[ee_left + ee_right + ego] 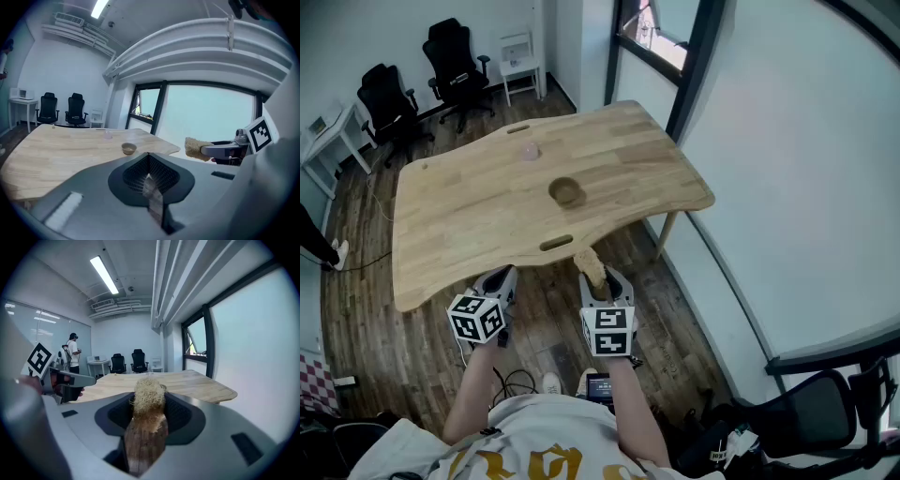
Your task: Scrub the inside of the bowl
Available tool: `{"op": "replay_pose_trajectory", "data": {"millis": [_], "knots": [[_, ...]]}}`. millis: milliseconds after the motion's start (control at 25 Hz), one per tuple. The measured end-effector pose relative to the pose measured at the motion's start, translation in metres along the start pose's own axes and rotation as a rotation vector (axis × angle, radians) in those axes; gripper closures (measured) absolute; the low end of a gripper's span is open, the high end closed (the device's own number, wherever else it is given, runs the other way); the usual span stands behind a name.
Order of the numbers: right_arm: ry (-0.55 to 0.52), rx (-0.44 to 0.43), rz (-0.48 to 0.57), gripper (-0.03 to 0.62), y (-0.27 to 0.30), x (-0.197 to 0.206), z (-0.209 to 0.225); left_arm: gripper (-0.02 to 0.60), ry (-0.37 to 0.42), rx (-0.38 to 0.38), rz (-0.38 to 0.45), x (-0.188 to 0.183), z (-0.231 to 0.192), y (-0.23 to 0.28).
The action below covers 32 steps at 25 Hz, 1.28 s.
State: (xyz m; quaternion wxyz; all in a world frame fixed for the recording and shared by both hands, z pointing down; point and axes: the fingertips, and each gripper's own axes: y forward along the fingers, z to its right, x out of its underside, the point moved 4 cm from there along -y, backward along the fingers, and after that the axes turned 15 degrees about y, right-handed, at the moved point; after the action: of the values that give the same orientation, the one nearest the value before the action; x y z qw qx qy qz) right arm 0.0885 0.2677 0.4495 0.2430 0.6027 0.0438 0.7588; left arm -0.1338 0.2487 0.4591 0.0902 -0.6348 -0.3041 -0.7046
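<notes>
A small brown bowl [566, 192] stands near the middle of the wooden table [469, 225], also visible as the bowl [129, 148] in the left gripper view. My right gripper [598, 281] is shut on a wooden-handled scrub brush [590, 267] with a straw-coloured bristle head [148, 397], held just off the table's near edge. My left gripper [495, 281] is shut with nothing in it, level with the right one, short of the table. Both grippers are well apart from the bowl.
A small pale pink object [530, 151] lies on the table beyond the bowl. Black office chairs [455, 61] and a white side table [520, 66] stand at the far wall. A window wall runs along the right. A person [73, 352] stands at the far left.
</notes>
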Motion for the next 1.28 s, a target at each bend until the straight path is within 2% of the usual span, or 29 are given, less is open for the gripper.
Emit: {"op": "replay_pose_trajectory", "data": {"millis": [400, 600, 720, 1000, 1280], "knots": [[-0.001, -0.029, 0.002, 0.411, 0.002, -0.010, 0.025, 0.580, 0.029, -0.007, -0.008, -0.012, 0.018, 0.024], [0.100, -0.073, 0.020, 0.411, 0.000, -0.020, 0.036, 0.580, 0.033, -0.017, -0.004, -0.016, 0.024, 0.030], [0.109, -0.075, 0.030, 0.410, 0.008, -0.029, 0.043, 0.580, 0.024, -0.029, -0.009, -0.015, 0.020, 0.036], [0.089, -0.058, -0.018, 0.410, 0.067, -0.031, 0.061, 0.580, -0.006, -0.038, -0.025, -0.010, -0.015, 0.086], [0.064, -0.017, -0.046, 0.410, 0.164, -0.073, 0.087, 0.580, -0.037, -0.014, -0.038, -0.029, -0.084, 0.181]]}}
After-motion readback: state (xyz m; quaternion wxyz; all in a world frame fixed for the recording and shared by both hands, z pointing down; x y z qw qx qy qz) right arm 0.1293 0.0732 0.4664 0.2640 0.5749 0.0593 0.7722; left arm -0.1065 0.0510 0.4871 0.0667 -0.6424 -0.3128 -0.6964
